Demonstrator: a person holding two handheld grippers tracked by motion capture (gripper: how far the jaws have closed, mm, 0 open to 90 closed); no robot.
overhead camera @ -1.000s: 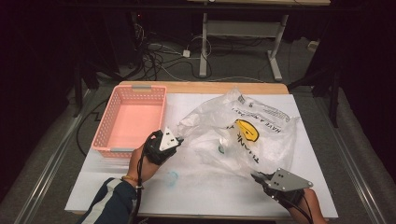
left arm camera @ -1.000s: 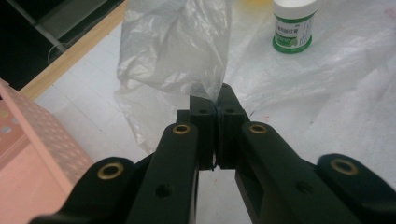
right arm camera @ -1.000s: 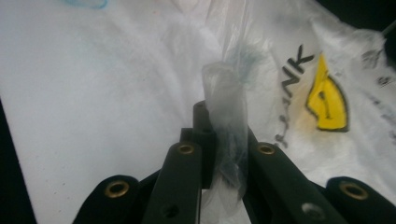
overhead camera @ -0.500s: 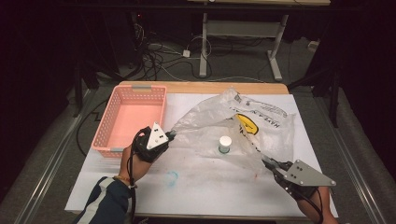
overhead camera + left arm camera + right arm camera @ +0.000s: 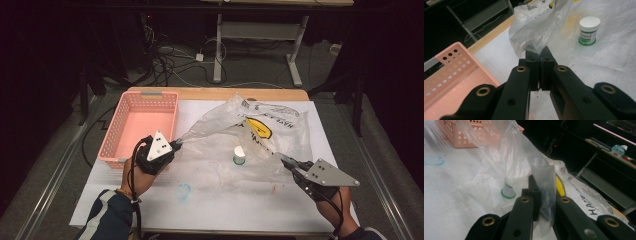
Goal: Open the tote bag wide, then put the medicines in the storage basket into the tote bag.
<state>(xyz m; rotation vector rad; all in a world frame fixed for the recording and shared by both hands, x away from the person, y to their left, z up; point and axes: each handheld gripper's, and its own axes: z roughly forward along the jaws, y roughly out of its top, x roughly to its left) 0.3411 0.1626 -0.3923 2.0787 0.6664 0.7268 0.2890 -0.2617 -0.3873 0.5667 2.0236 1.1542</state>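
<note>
A thin, crinkled clear plastic bag (image 5: 250, 135) with a yellow print lies right of the perforated pink basket (image 5: 140, 125). The left gripper (image 5: 176, 145) and right gripper (image 5: 285, 161) each pinch its edge.

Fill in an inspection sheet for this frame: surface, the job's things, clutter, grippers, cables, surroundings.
Surface: table under a white cover, wooden strip at the far edge; a faint blue ring mark near the front.
Job's things: clear plastic bag with a yellow print, stretched between both grippers; a small white-capped jar stands upright under the lifted film.
Clutter: pink basket at the left, nothing seen inside.
Grippers: left gripper shut on the bag's left edge; right gripper shut on its right edge.
Cables: loose cables on the floor beyond the table.
Surroundings: dark room, metal desk legs behind.
</note>
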